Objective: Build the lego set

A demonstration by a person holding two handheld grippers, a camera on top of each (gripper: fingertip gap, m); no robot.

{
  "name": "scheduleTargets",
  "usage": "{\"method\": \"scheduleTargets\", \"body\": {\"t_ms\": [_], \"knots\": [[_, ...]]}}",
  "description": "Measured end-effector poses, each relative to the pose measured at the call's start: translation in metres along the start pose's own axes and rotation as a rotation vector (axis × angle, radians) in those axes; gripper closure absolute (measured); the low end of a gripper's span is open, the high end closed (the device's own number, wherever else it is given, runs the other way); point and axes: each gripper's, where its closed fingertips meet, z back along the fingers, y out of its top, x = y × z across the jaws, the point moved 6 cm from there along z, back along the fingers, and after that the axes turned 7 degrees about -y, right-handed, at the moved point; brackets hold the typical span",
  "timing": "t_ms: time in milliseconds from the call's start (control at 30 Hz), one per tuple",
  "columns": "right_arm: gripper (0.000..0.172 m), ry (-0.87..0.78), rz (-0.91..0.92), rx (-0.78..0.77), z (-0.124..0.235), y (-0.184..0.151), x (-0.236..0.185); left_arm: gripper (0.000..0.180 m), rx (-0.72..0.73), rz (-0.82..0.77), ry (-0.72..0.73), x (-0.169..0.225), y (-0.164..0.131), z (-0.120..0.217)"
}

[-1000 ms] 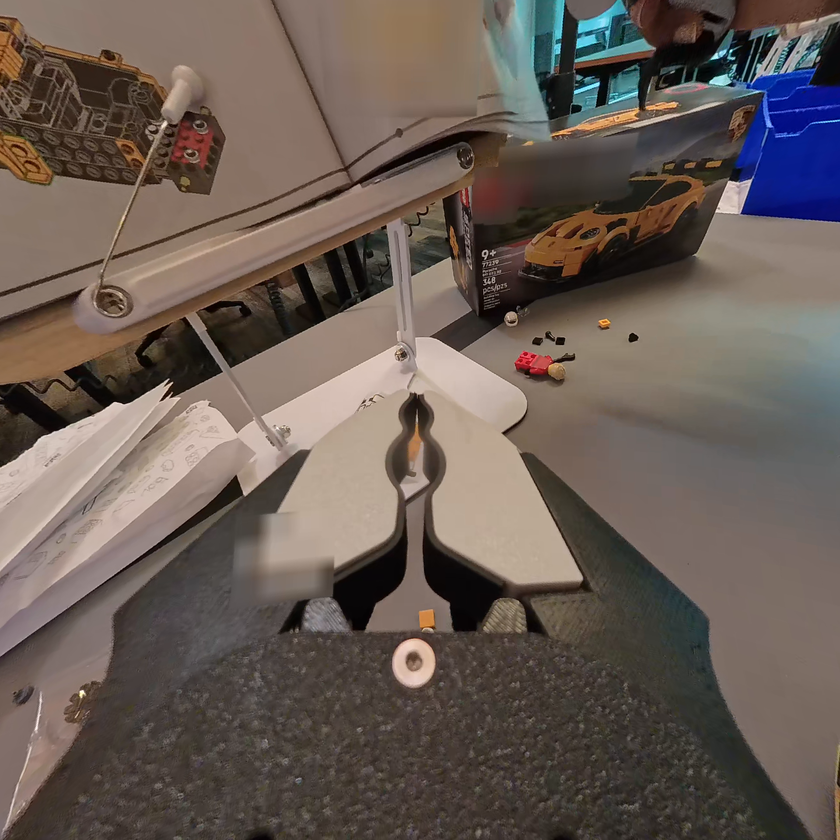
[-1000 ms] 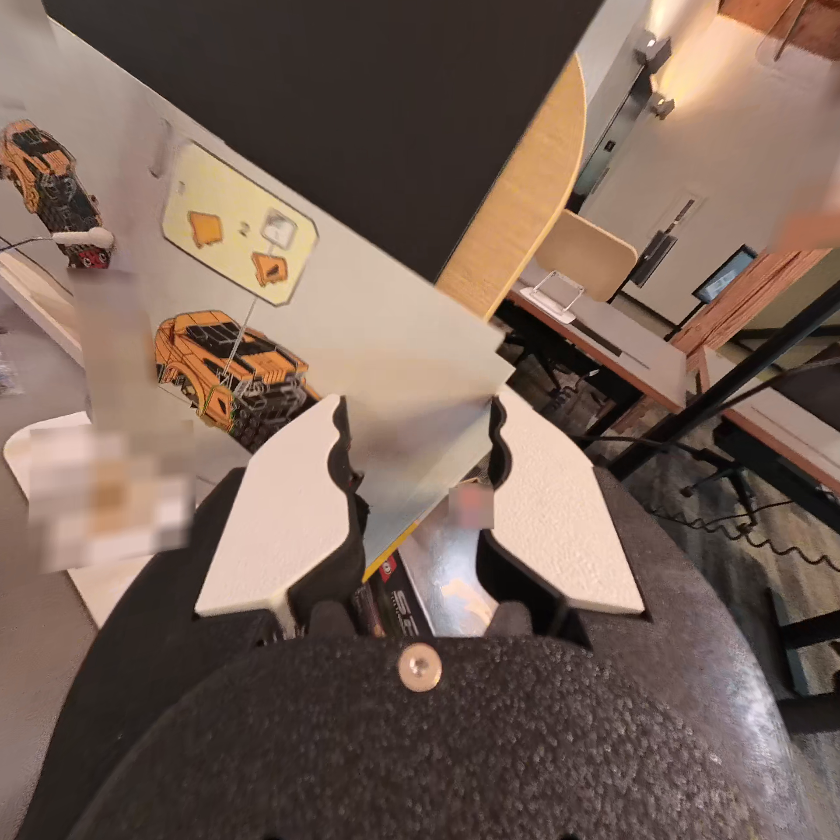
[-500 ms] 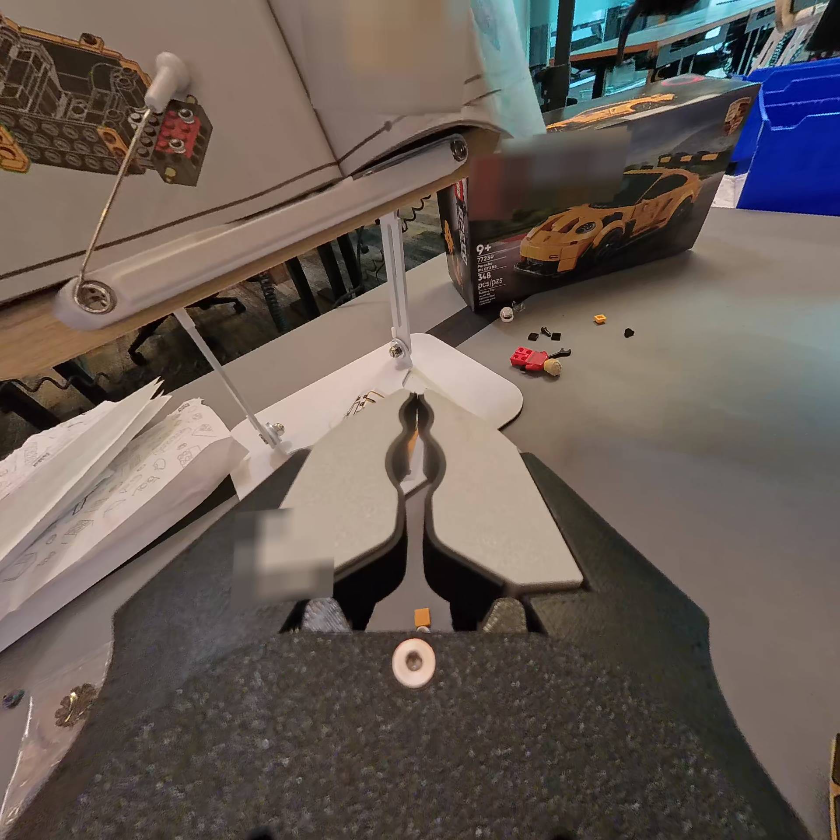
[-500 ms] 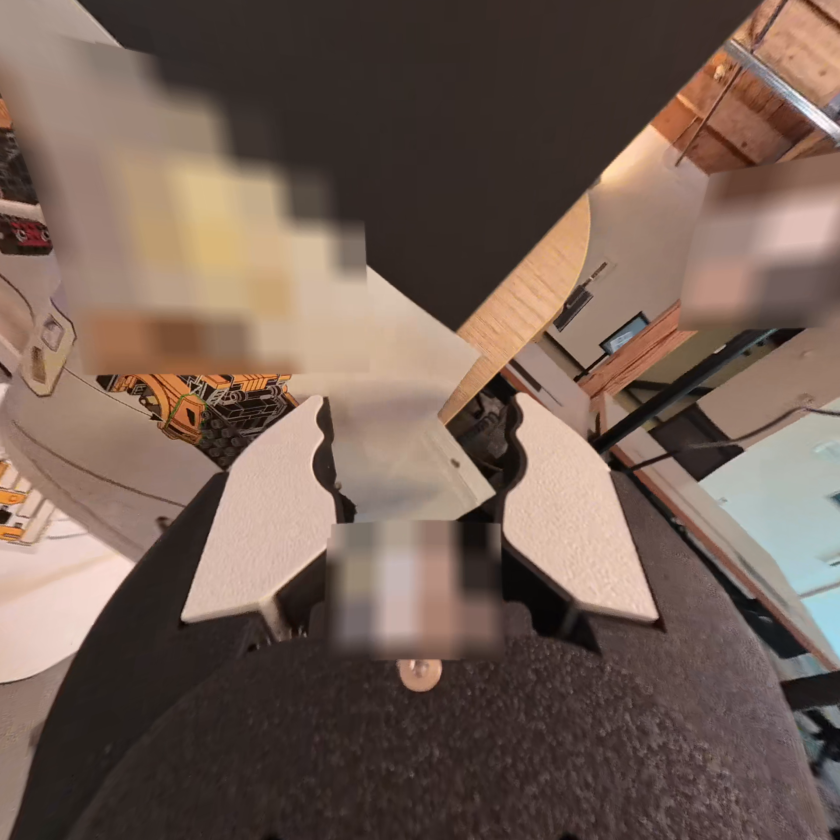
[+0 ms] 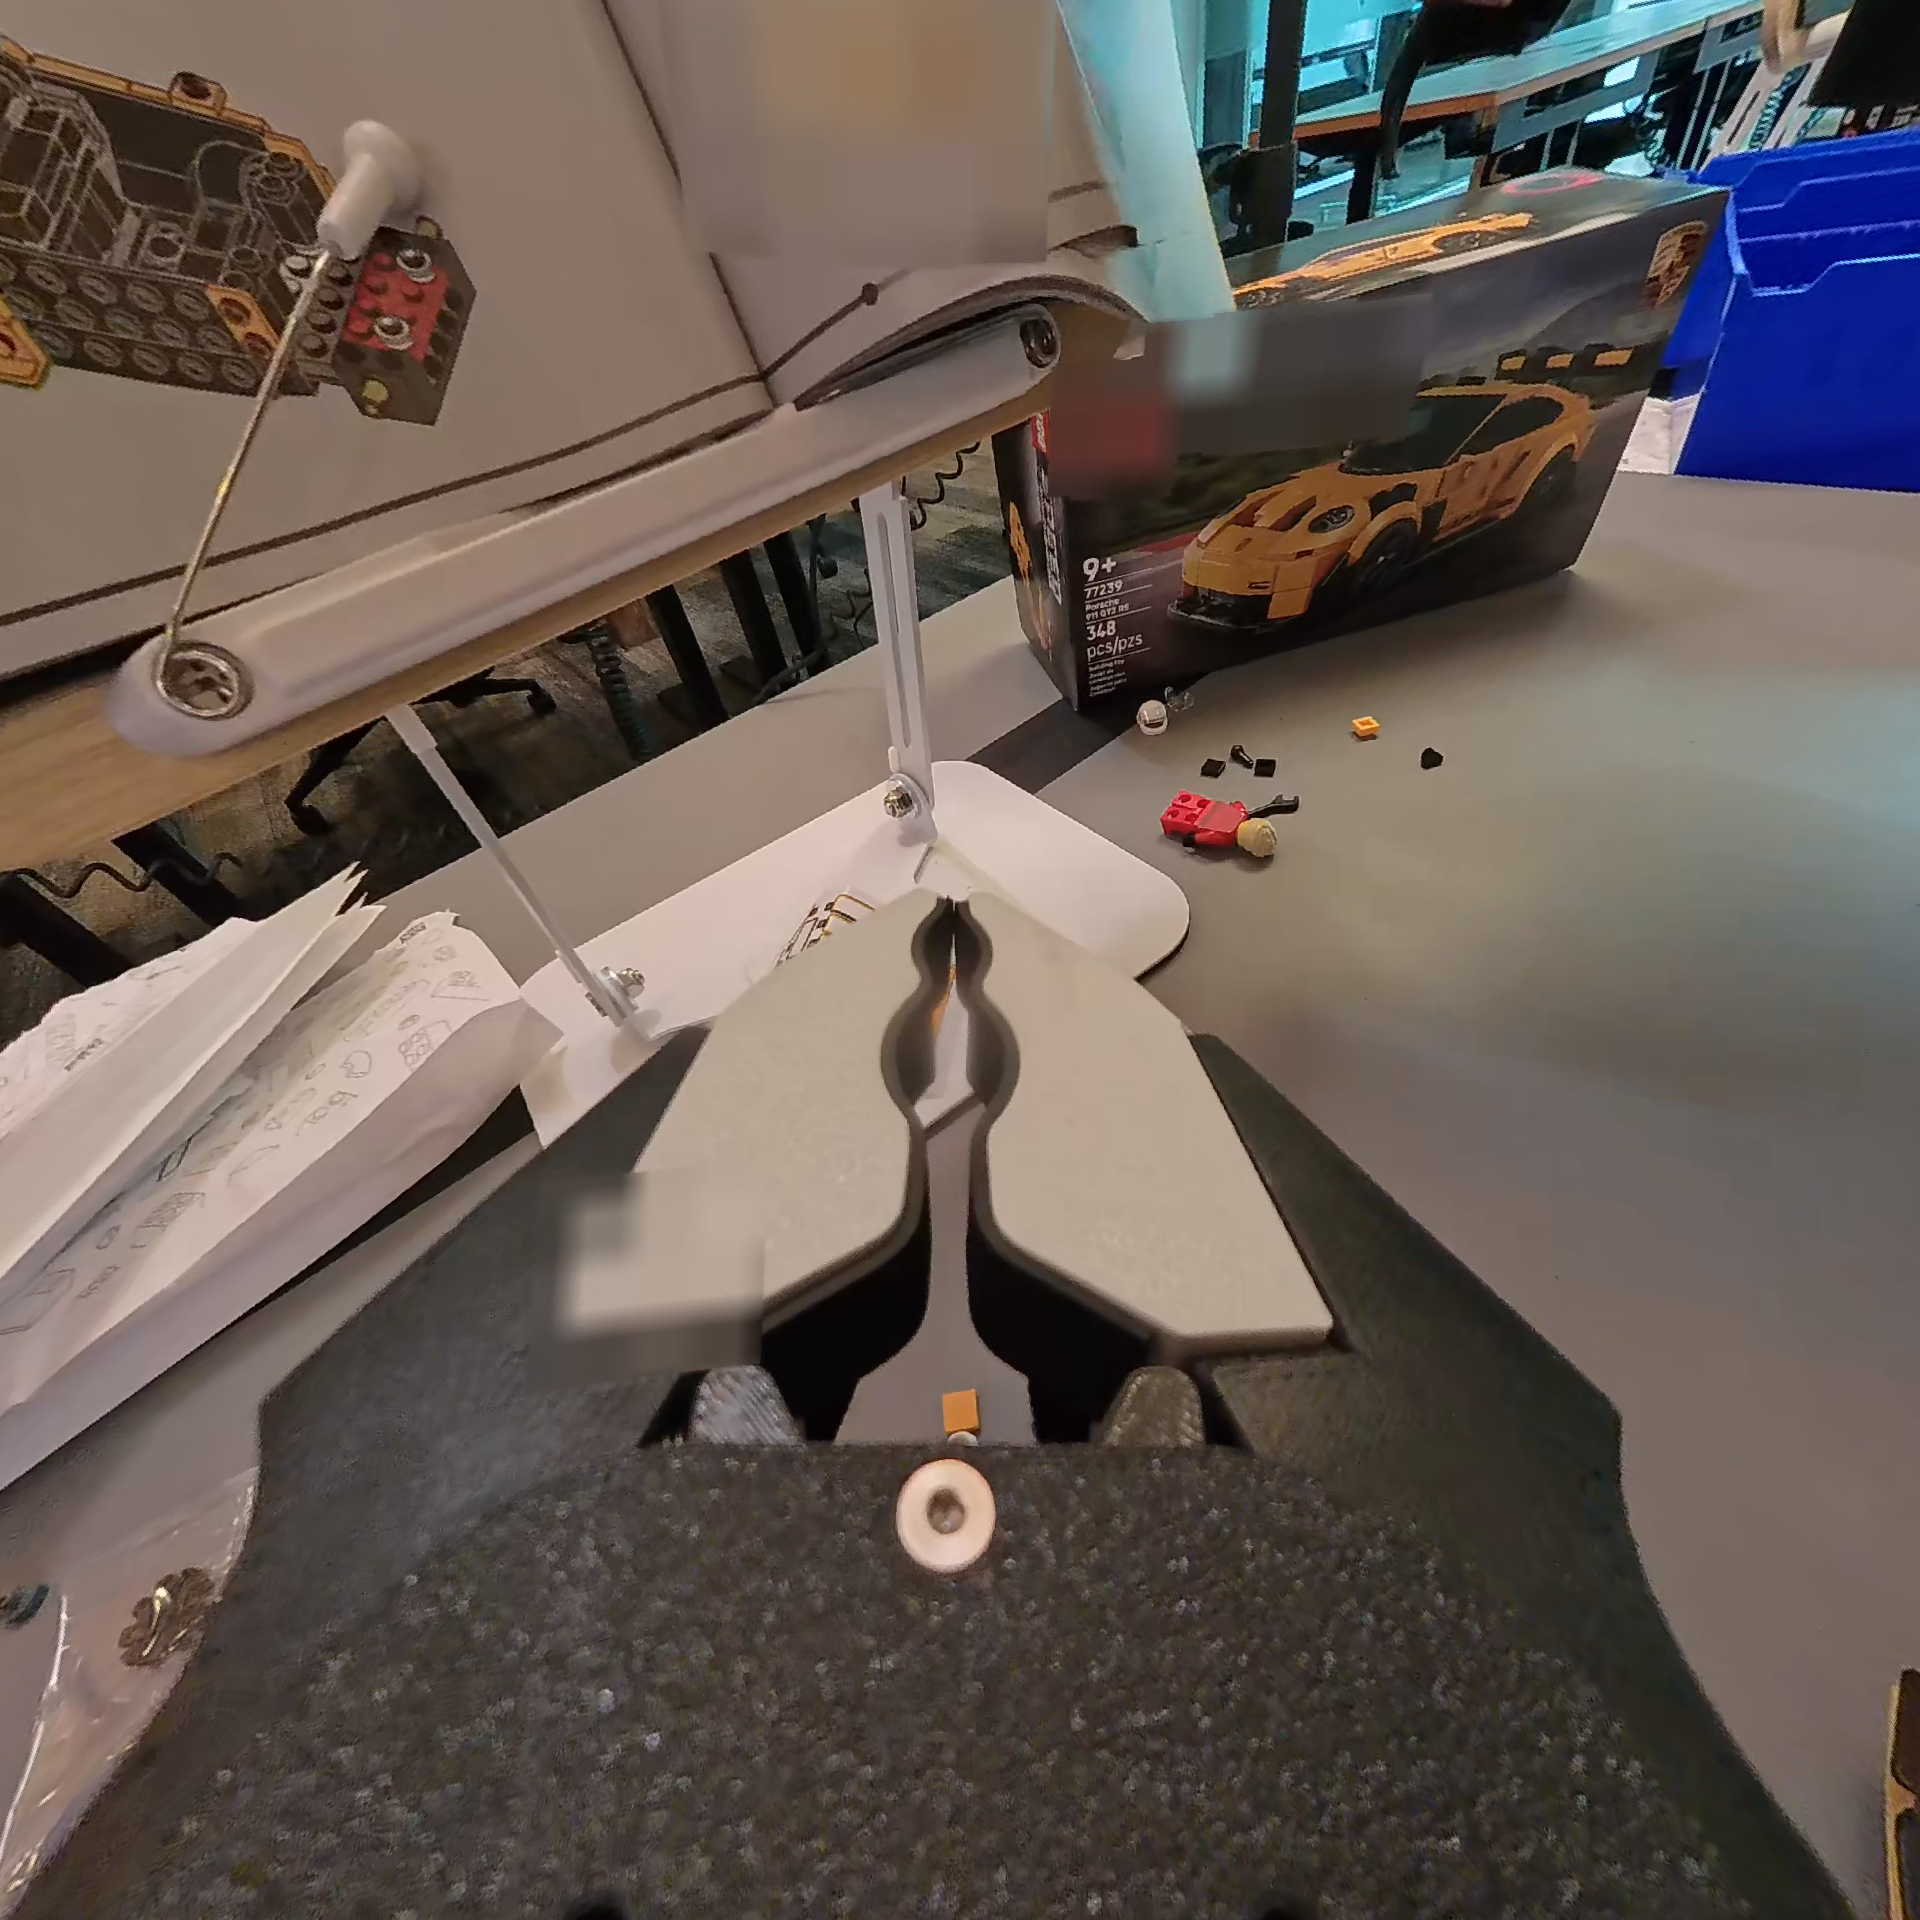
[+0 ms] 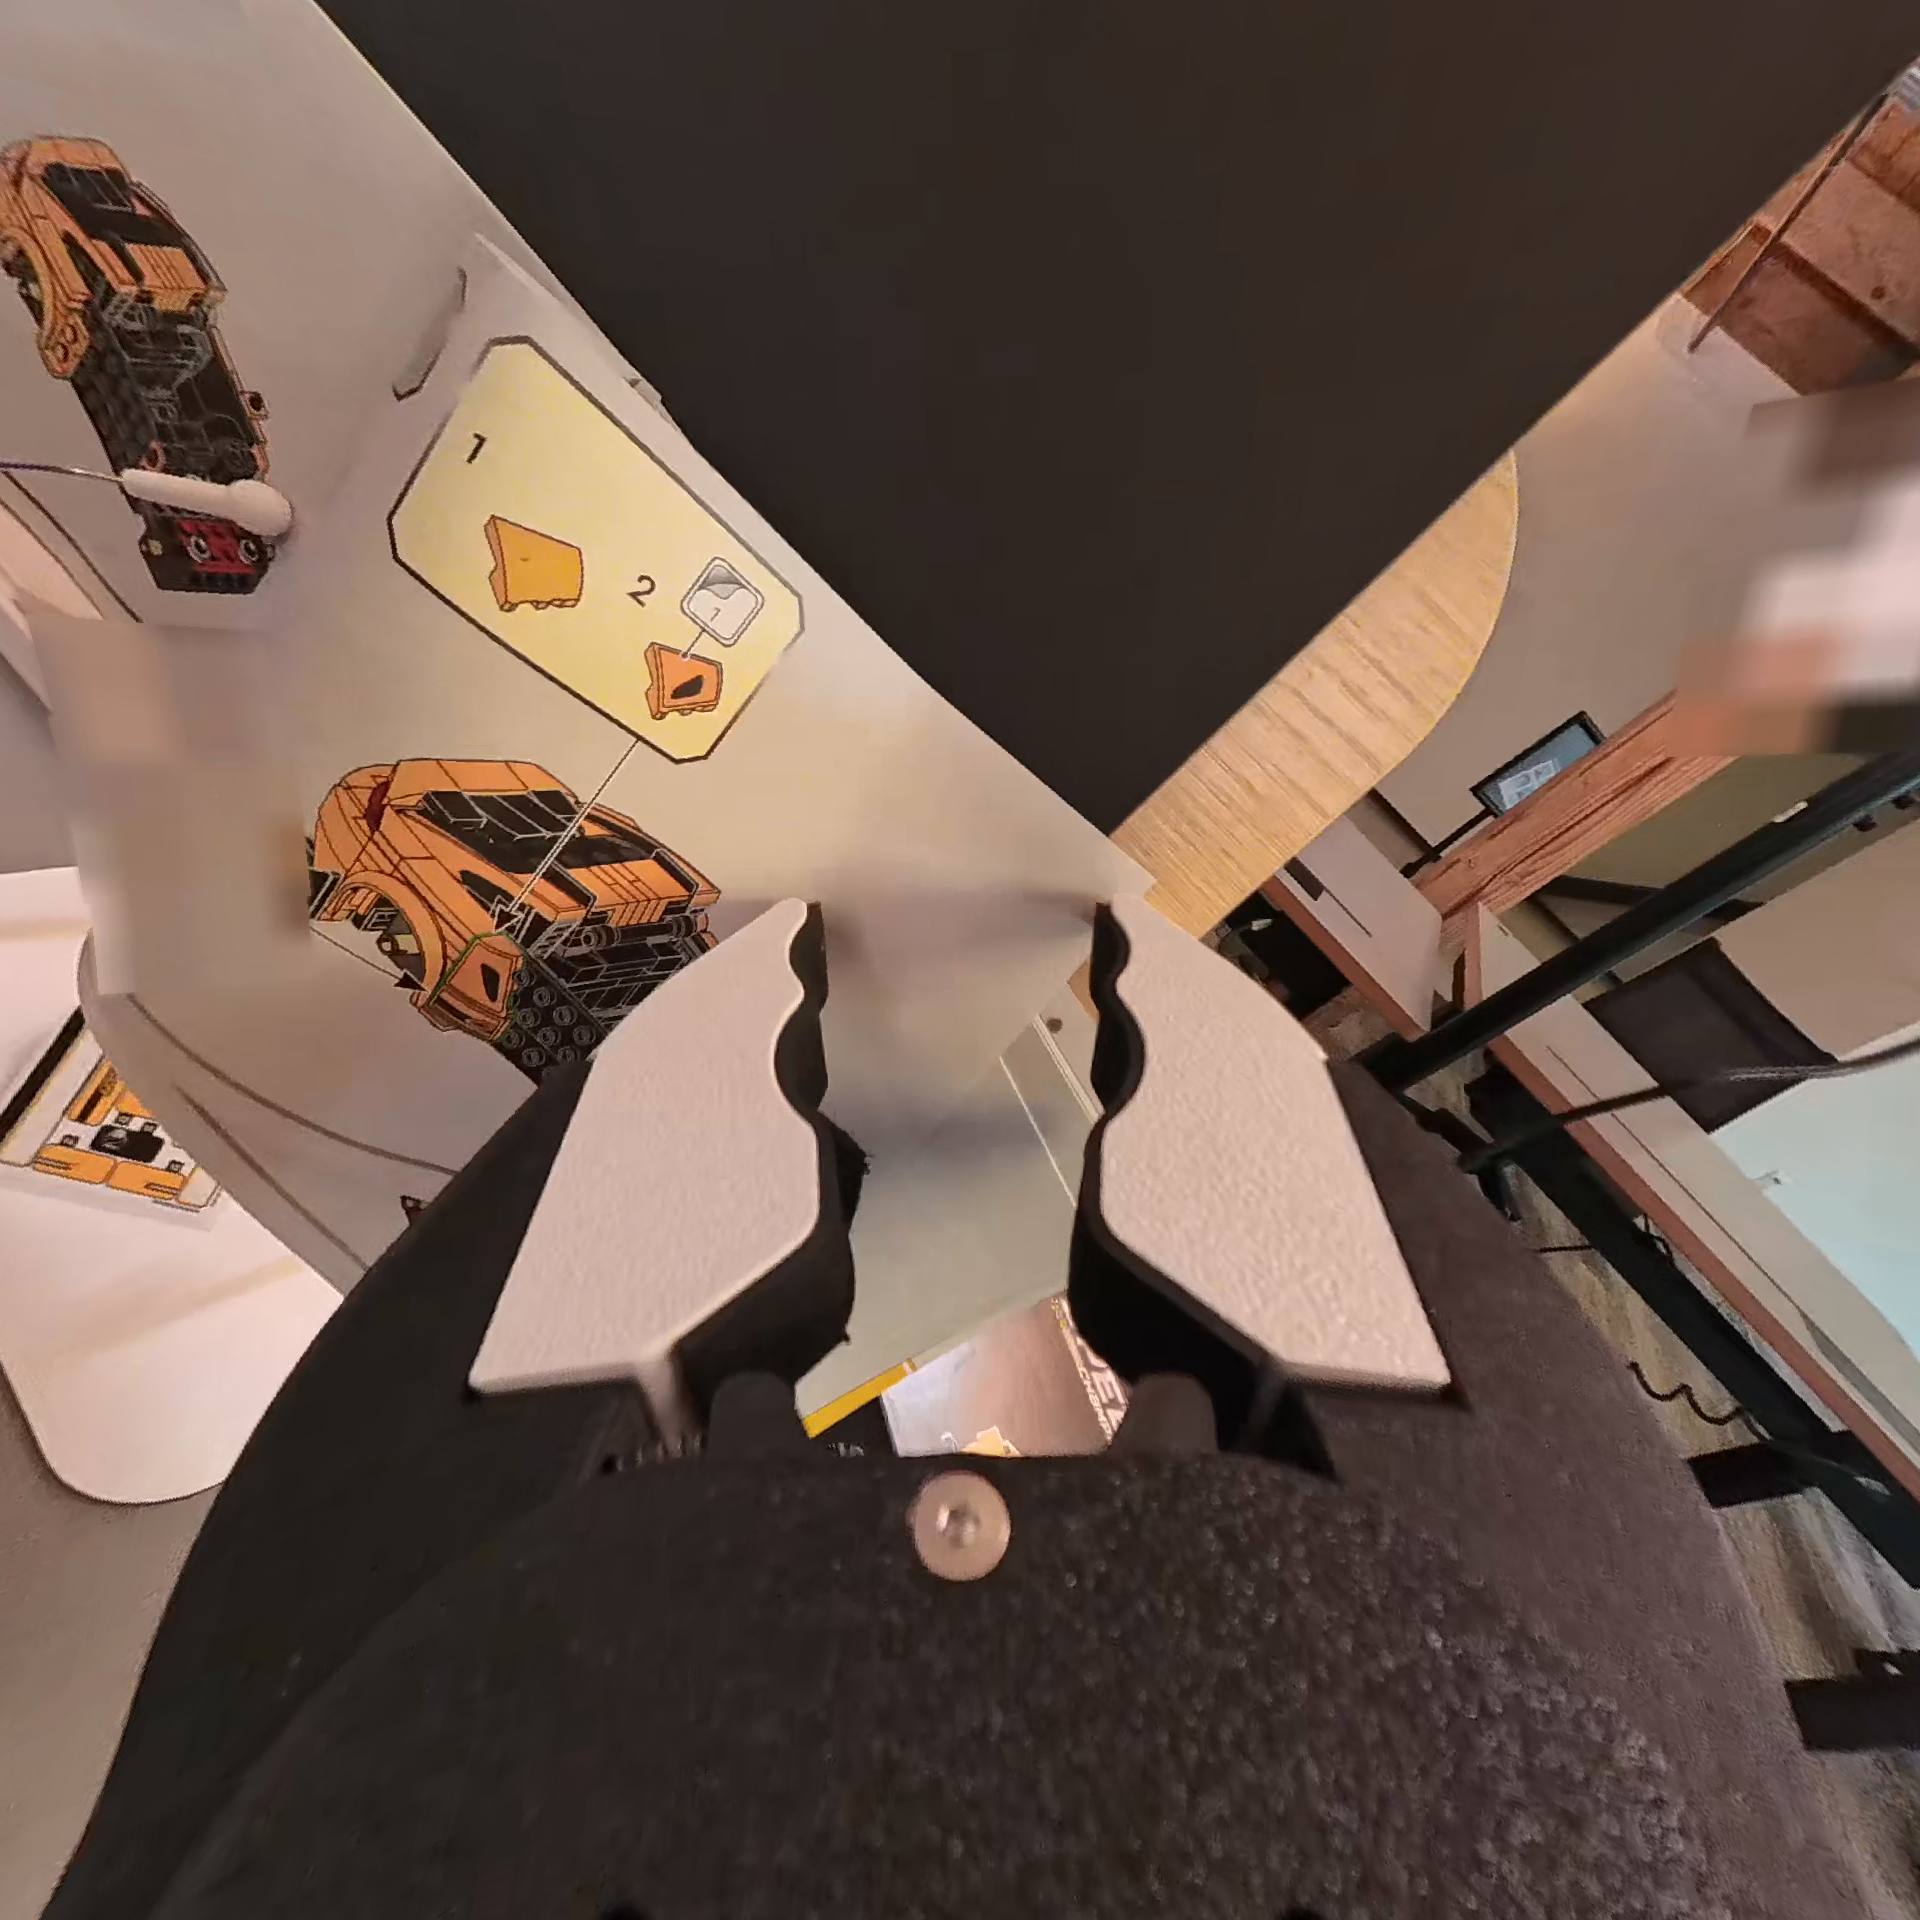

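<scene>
- Your left gripper (image 5: 953,914) is closed with its tips together, over the white flat stand base (image 5: 1091,883); the black toy-car box (image 5: 1351,499) sits at two o'clock.
- Your right gripper (image 6: 951,940) is partly open, a curled grey instruction page (image 6: 831,790) lying between its fingers; I cannot tell whether they touch it.
</scene>
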Motion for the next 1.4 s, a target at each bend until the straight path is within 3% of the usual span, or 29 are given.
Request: {"method": "scheduleTargets", "body": {"t_ms": [333, 400, 533, 933, 1200, 1300, 1333, 1400], "knots": [[0.161, -0.073, -0.011, -0.023, -0.003, 0.000, 0.003, 0.180, 0.002, -0.003, -0.004, 0.002, 0.001, 0.000], [0.156, -0.107, 0.014, -0.023, -0.002, 0.001, 0.003, 0.180, 0.004, -0.007, -0.004, 0.003, 0.002, 0.000], [0.123, -0.148, 0.062, 0.002, -0.002, 0.008, 0.005, 0.180, 0.010, 0.000, -0.005, 0.002, 0.003, 0.001], [0.123, -0.113, 0.002, 0.047, 0.001, 0.017, -0.015, 0.180, 0.038, 0.007, -0.011, 0.002, 0.011, 0.004], [0.119, -0.031, 0.038, 0.089, -0.001, 0.038, -0.056, 0.140, 0.215, 0.172, -0.021, -0.018, 0.090, 0.001], [0.119, 0.014, 0.037, 0.116, 0.000, 0.051, -0.070, 0.127, 0.211, 0.313, -0.127, -0.030, 0.113, -0.016], [0.119, 0.037, 0.038, 0.128, 0.001, 0.055, -0.075, 0.135, 0.181, 0.329, -0.133, -0.034, 0.115, -0.022], [0.118, 0.076, 0.031, 0.165, 0.009, 0.063, -0.082, 0.169, 0.163, 0.327, -0.110, -0.043, 0.115, -0.025]]}}
